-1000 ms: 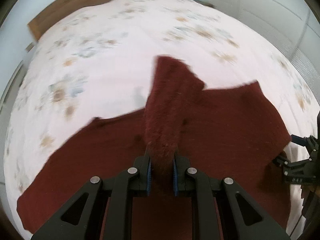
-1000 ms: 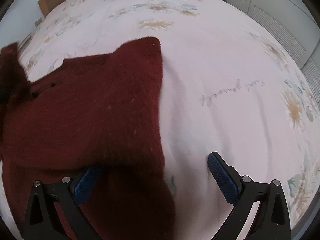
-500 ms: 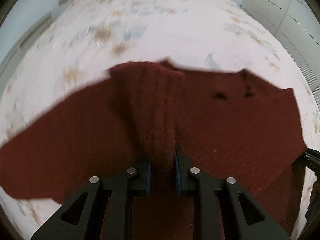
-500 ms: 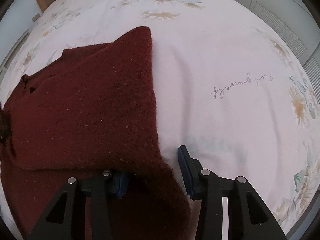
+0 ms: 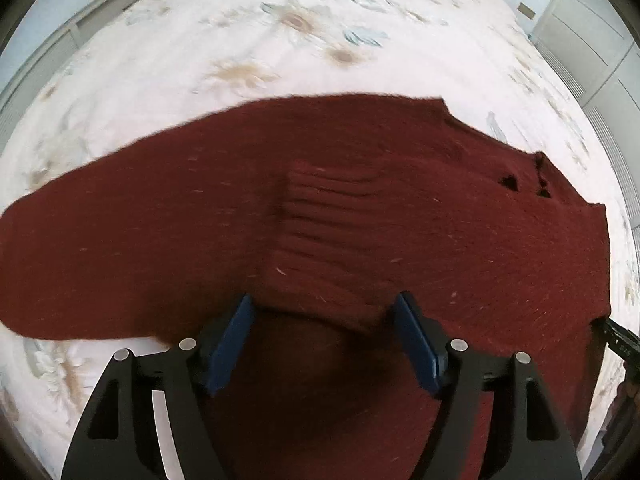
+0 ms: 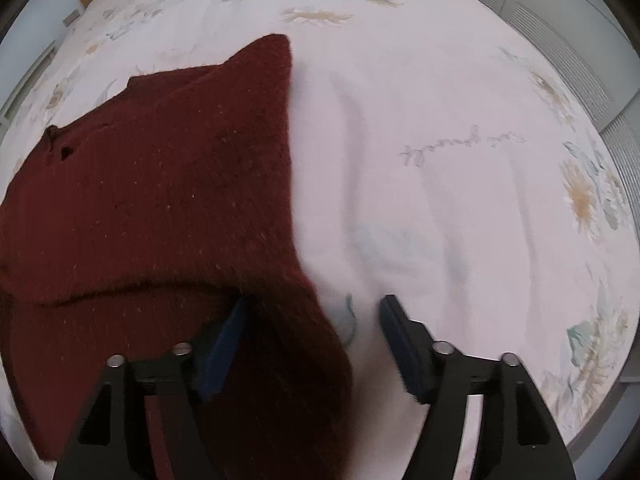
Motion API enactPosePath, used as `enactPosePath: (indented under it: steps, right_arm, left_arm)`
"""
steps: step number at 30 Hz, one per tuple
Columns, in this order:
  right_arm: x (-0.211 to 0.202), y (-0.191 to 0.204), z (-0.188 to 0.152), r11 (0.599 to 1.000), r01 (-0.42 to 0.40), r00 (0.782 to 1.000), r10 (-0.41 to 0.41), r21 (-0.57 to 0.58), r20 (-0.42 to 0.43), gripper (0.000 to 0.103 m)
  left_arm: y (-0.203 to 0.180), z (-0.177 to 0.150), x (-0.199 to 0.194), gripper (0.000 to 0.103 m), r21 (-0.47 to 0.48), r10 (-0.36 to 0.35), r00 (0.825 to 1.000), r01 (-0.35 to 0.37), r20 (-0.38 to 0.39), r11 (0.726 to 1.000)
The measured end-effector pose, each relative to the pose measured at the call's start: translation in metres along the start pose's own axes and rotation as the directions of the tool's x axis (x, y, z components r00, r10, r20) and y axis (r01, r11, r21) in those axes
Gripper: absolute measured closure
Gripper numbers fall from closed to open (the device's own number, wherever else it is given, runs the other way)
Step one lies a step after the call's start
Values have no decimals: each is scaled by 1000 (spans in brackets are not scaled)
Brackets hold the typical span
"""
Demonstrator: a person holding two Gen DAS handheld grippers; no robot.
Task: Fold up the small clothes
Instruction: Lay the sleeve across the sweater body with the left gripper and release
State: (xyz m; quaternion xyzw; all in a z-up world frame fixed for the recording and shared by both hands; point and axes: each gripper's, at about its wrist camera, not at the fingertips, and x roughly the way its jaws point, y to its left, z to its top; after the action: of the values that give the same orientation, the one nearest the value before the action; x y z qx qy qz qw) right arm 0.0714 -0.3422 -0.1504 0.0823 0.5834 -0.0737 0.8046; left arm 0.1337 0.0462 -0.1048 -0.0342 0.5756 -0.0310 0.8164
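You opened the left gripper (image 5: 323, 334) and let the ribbed sleeve cuff (image 5: 320, 236) drop flat across the dark red sweater (image 5: 140, 232) on the floral bedspread (image 5: 280, 40), so that fold was laid, while your right gripper (image 6: 312, 334), jaws again spread, straddled the sweater's edge nearest the bedspread's right side

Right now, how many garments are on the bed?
1: a dark red knit sweater spread on the floral bedspread, between both open grippers; anything beneath it would be hidden.
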Motion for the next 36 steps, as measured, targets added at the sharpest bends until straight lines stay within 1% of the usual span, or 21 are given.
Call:
enactPosePath:
  steps: [1, 2, 3, 4, 7, 8, 9, 10, 13, 15, 17, 20, 22, 24, 26, 28, 31, 34, 36]
  right_arm:
    - [-6, 0, 0, 1000, -1, 1000, 1, 0, 11, 24]
    - [-13, 0, 1, 1000, -2, 1000, 2, -1, 26, 23]
    - [-21, 2, 2, 1000, -3, 999, 3, -4, 41, 21]
    - [-29, 5, 4, 1000, -5, 998, 6, -12, 59, 20]
    - [-53, 26, 15, 998, -10, 993, 17, -60, 119, 15]
    - [-59, 37, 19, 997, -11, 990, 22, -83, 138, 10]
    - [-64, 52, 23, 994, -10, 988, 27, -109, 155, 2]
    - [-67, 63, 25, 991, -11, 985, 34, -132, 169, 0]
    - [-67, 104, 33, 980, -6, 979, 46, -197, 197, 0]
    - [-60, 126, 31, 975, -11, 977, 58, -221, 206, 0]
    - [-42, 143, 32, 970, -21, 979, 70, -243, 194, 0]
    - [-11, 159, 23, 968, -28, 985, 69, -249, 156, 0]
    - [8, 159, 21, 969, -25, 990, 59, -246, 131, 0]
    - [23, 156, 16, 969, 0, 993, 30, -247, 116, 0]
    - [24, 146, 12, 970, -3, 991, 35, -243, 129, 0]
    - [24, 134, 14, 973, 3, 990, 31, -231, 140, 0]
    - [23, 112, 19, 978, 41, 989, -11, -204, 148, 0]
    - [26, 94, 22, 985, 25, 990, 0, -171, 142, 1]
    - [28, 90, 22, 985, 38, 989, -13, -169, 147, 1]
  left_arm:
    - [4, -1, -5, 25, 2, 8, 1000, -8, 0, 1000]
    - [7, -2, -11, 19, 2, 10, 1000, -10, 6, 1000]
    - [9, -2, -16, 8, 0, 7, 1000, -7, 13, 1000]
    - [11, -2, -24, 4, 0, 0, 1000, 0, 29, 1000]
    - [7, 0, -40, 1, 9, -15, 997, 14, 71, 1000]
    - [2, 2, -46, 1, 20, -26, 996, 24, 85, 999]
    - [-5, 4, -51, 1, 37, -39, 994, 36, 102, 999]
    - [-10, 5, -53, 1, 49, -47, 992, 42, 114, 998]
    - [-34, 8, -57, 1, 99, -71, 986, 56, 152, 993]
    - [-51, 9, -54, 1, 125, -82, 982, 62, 168, 990]
    - [-69, 7, -45, 1, 148, -92, 982, 67, 164, 987]
    - [-83, 0, -25, 1, 186, -95, 985, 68, 142, 980]
    - [-89, -6, -7, 1, 214, -76, 991, 51, 114, 975]
    - [-92, -11, 9, 1, 245, -60, 994, 35, 94, 969]
    - [-87, -22, 22, 1, 280, -22, 997, -1, 79, 960]
    - [-77, -27, 32, 1, 284, 9, 998, -27, 64, 959]
    - [-56, -33, 34, 1, 287, 10, 996, -35, 86, 957]
    - [-35, -37, 30, 1, 293, 35, 994, -65, 107, 954]
    - [-22, -36, 29, 1, 274, 54, 992, -83, 113, 958]
